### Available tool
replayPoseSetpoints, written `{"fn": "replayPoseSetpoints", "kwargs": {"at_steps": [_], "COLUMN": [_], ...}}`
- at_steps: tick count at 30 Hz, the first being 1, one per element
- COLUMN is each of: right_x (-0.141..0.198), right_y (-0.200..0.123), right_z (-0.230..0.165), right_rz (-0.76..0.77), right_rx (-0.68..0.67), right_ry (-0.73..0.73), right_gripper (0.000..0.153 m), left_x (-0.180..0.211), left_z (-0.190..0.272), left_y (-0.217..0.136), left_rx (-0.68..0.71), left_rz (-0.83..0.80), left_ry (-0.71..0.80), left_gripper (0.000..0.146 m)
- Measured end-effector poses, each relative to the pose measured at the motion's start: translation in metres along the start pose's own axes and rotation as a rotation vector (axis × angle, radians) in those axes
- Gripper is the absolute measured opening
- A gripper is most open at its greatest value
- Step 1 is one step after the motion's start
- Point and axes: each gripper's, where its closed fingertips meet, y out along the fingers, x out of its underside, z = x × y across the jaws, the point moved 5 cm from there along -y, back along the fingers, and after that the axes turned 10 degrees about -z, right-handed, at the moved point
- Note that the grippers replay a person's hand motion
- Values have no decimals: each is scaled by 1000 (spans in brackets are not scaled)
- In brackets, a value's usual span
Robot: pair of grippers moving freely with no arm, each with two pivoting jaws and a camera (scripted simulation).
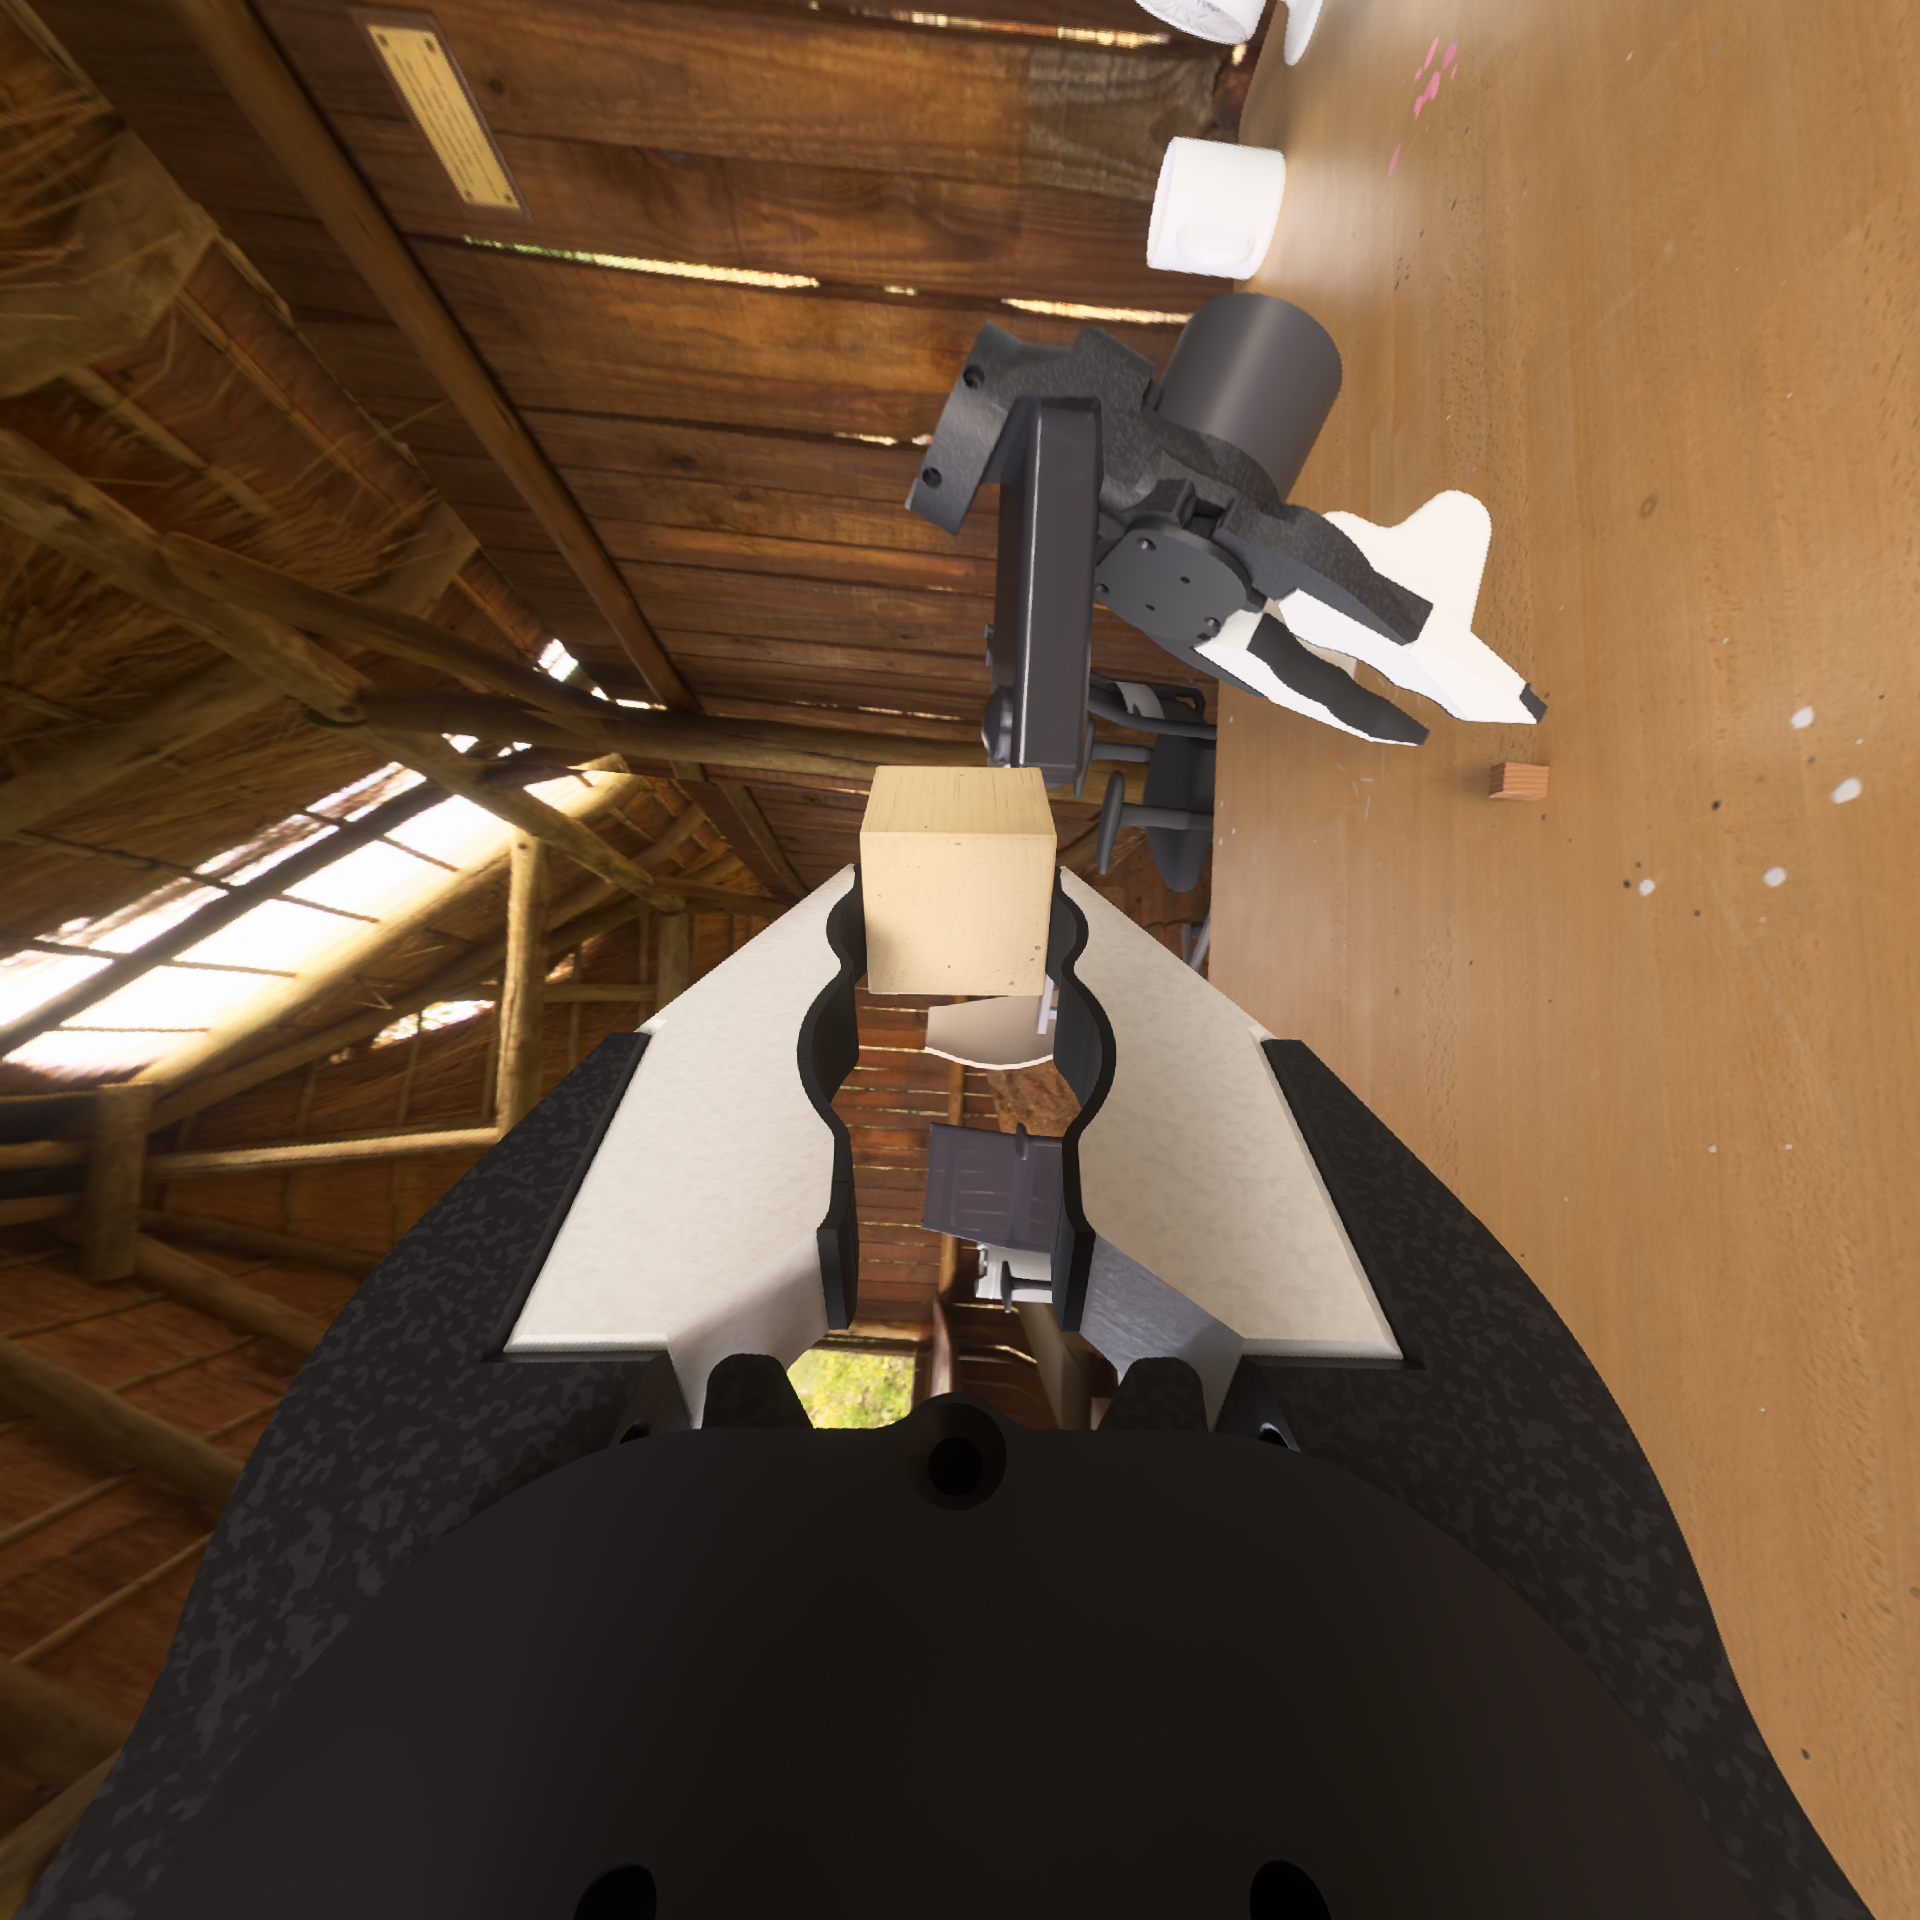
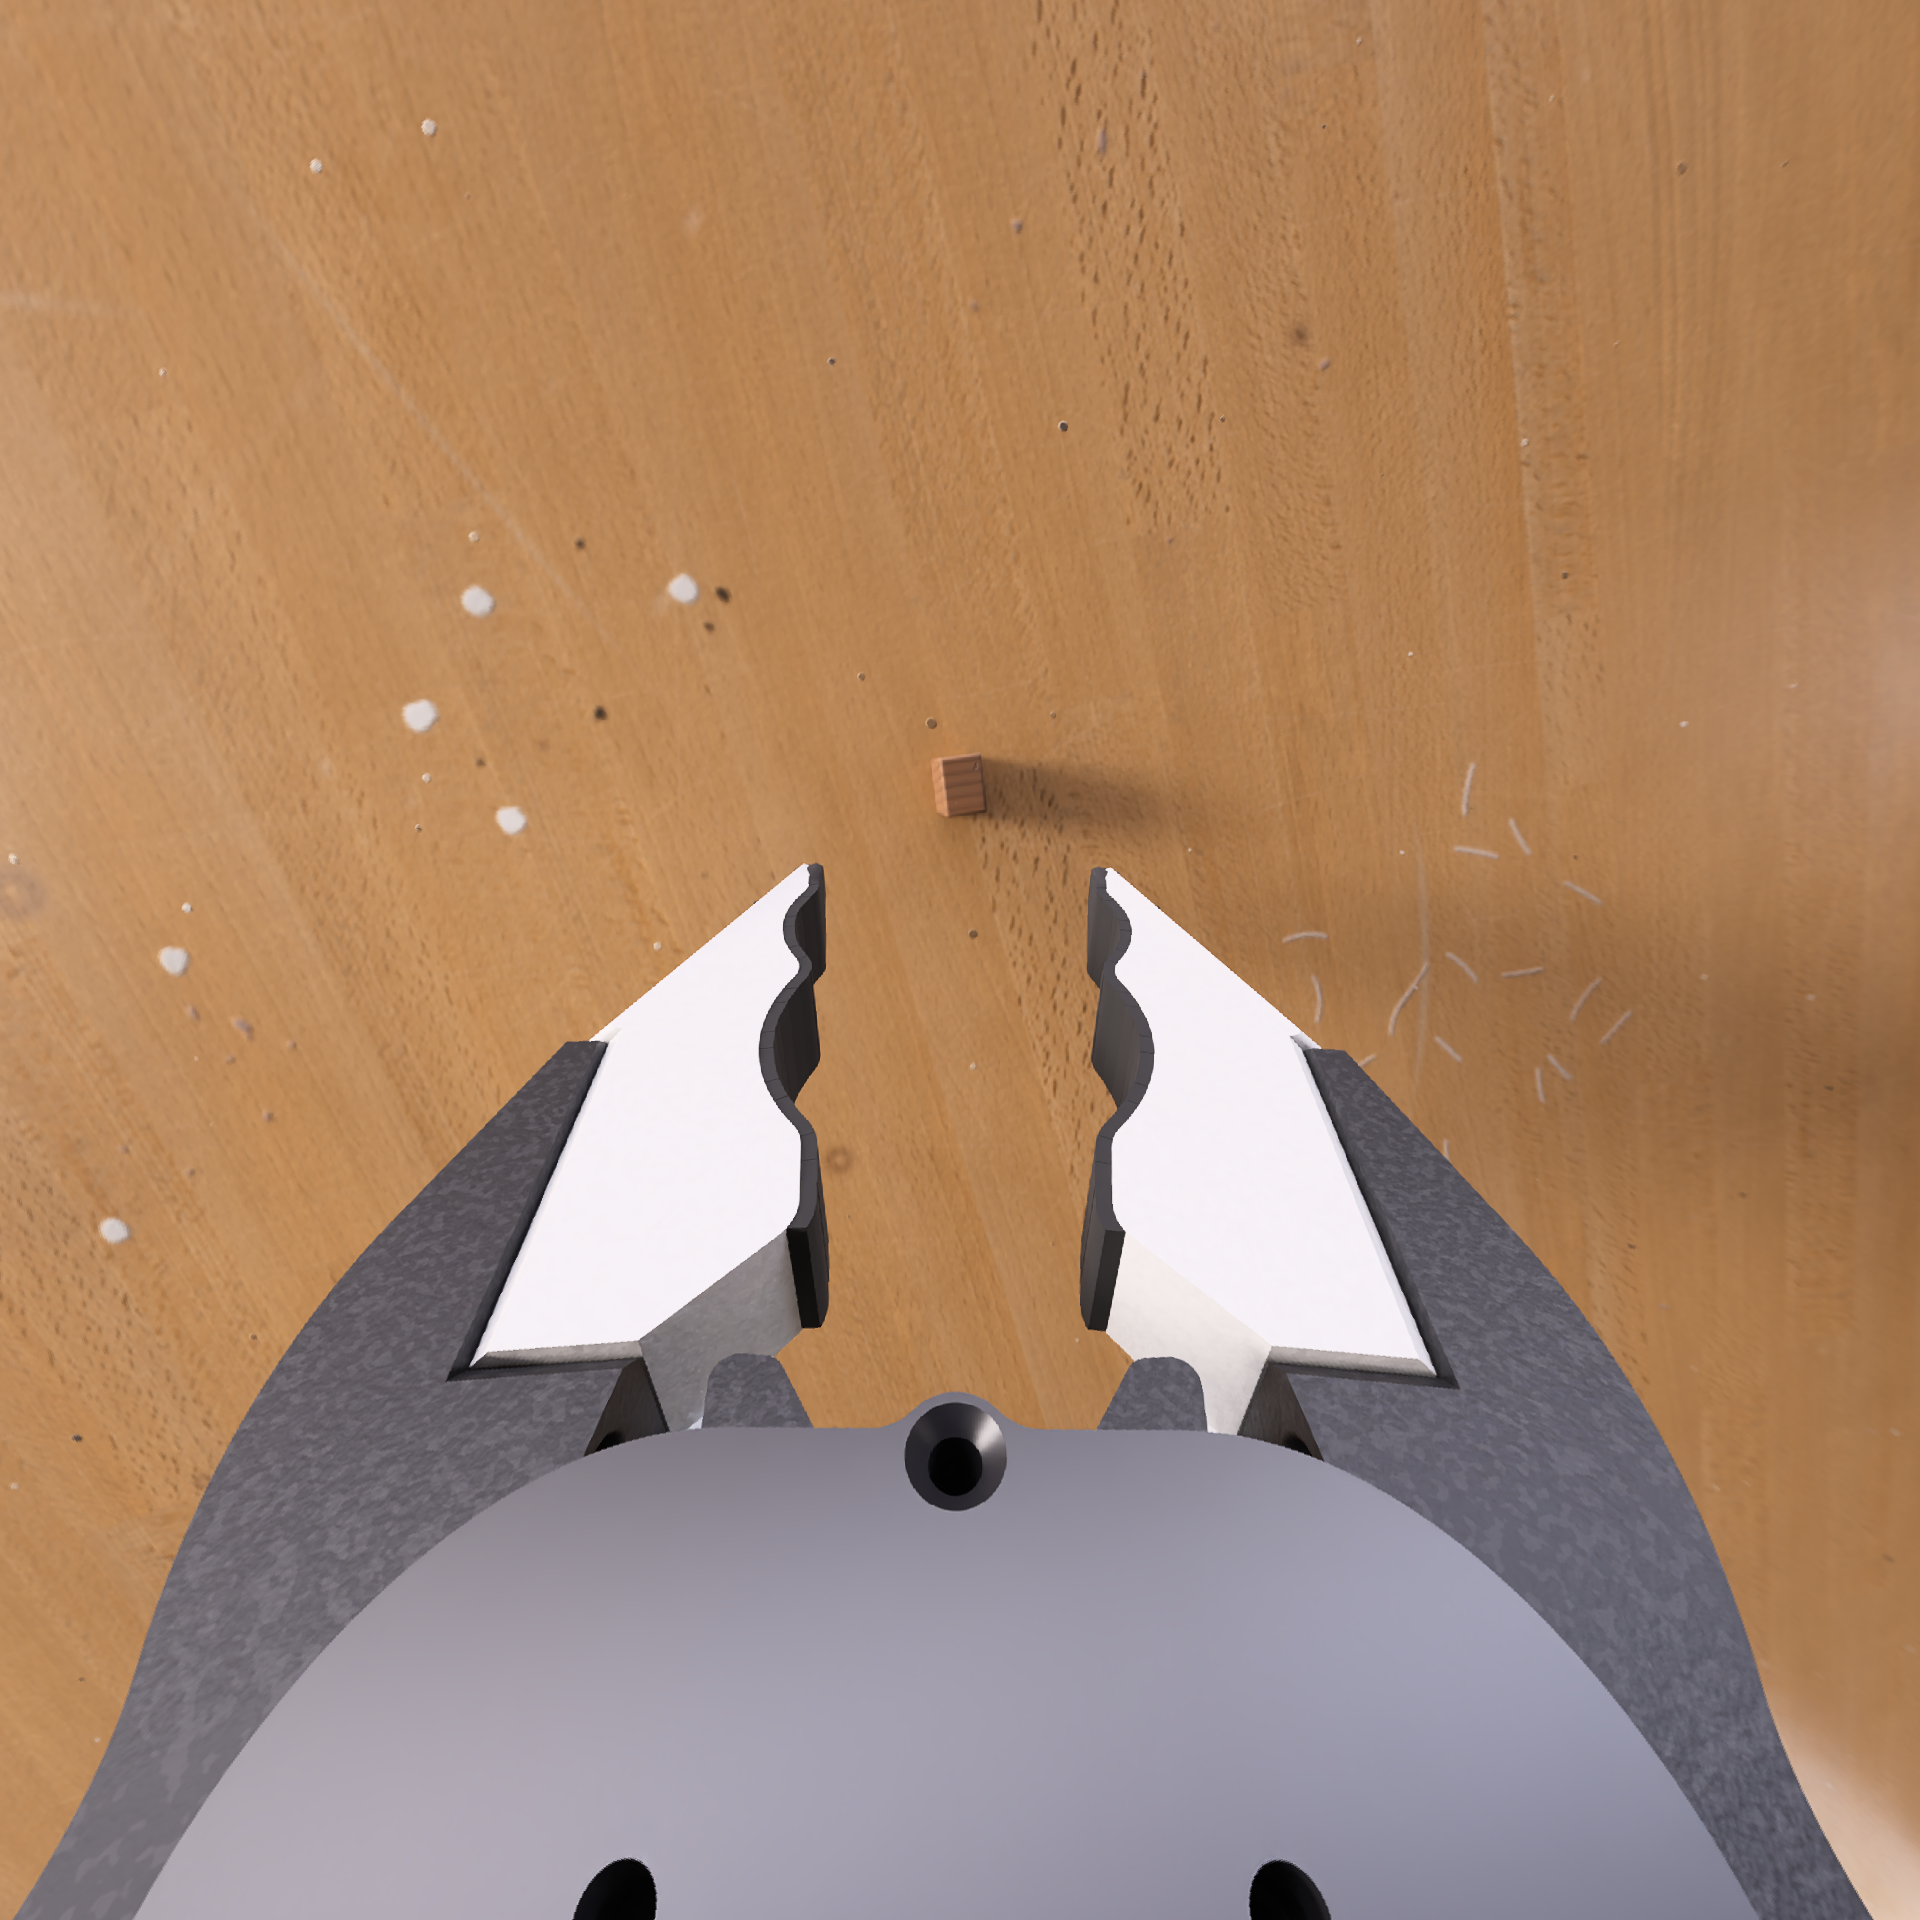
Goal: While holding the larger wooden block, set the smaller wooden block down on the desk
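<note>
My left gripper (image 1: 956,894) is shut on the larger wooden block (image 1: 956,883), a pale cube held at the fingertips, away from the desk. The smaller wooden block (image 2: 958,784) is a small reddish-brown piece lying on the wooden desk (image 2: 1351,416). It also shows in the left wrist view (image 1: 1519,780). My right gripper (image 2: 956,883) is open and empty, pointing down at the desk, with the small block just beyond its fingertips and apart from them. The right gripper shows in the left wrist view (image 1: 1475,722) above the small block.
In the left wrist view the desk (image 1: 1610,1143) fills the right side. A white cylinder (image 1: 1214,208) and a dark grey cylinder (image 1: 1252,390) stand on it, with more white objects (image 1: 1226,16) at the top. White paint spots (image 2: 478,601) mark the desk.
</note>
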Motion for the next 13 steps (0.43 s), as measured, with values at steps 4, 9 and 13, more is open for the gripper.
{"fn": "replayPoseSetpoints", "kwargs": {"at_steps": [4,9,13], "right_x": [-3,-4,-6], "right_y": [11,21,23], "right_z": [6,10,12], "right_rz": [-4,-4,1], "right_rx": [-76,-181,-231], "right_ry": [65,126,147], "right_gripper": [50,48,48], "left_x": [0,0,-2], "left_z": [2,4,6], "left_y": [-1,1,2], "left_rx": [-25,-11,-4], "left_rz": [10,17,29], "left_ry": [13,-3,-11], "left_gripper": [33,33,33]}}
